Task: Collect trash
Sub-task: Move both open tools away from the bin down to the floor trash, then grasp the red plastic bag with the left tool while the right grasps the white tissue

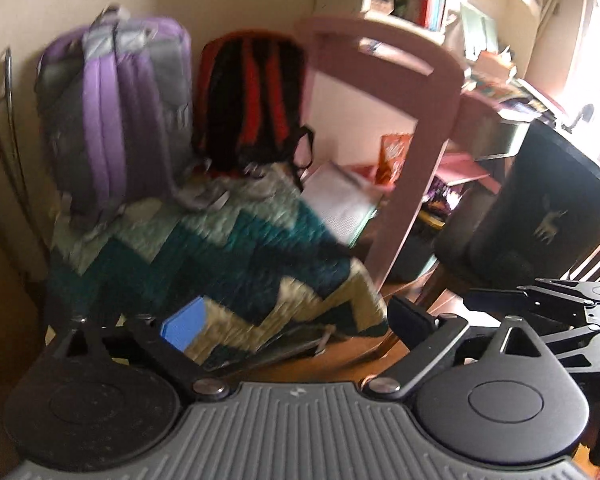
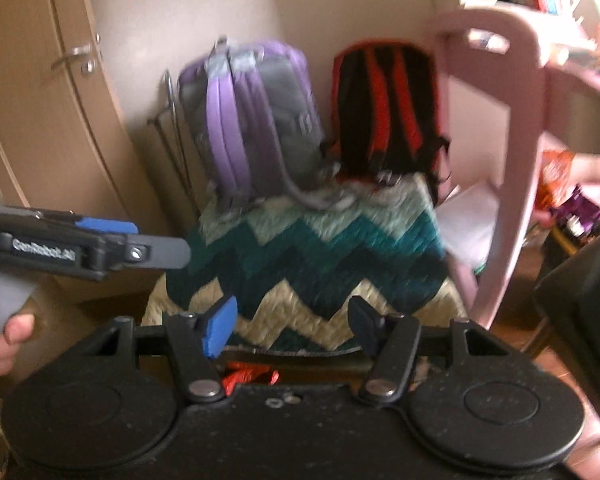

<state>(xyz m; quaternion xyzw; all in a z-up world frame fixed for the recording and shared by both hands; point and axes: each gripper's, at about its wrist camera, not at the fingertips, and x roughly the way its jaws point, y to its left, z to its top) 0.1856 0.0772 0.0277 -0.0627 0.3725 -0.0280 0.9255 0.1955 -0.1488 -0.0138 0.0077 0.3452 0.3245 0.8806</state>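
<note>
Step in hand: we judge this as the approach; both grippers point down toward a seat draped with a zigzag blanket (image 2: 308,264), nothing picked up yet.
Left gripper (image 1: 296,322): jaws wide apart, nothing between them.
Right gripper (image 2: 292,320): jaws apart, empty.
Trash: a red crumpled wrapper (image 2: 248,374) shows just under the blanket's front edge, right below our right gripper; an orange snack packet (image 1: 394,158) stands beyond the blanket's far right corner, behind the pink chair frame (image 1: 428,152).
Not trash: purple backpack (image 2: 252,120) and red-and-black backpack (image 2: 384,108) lean at the blanket's back edge.
Doing it well: we slow down, since both views blur, keep the jaws open, and centre the red wrapper between the pads before closing, clear of the blanket fringe.
</note>
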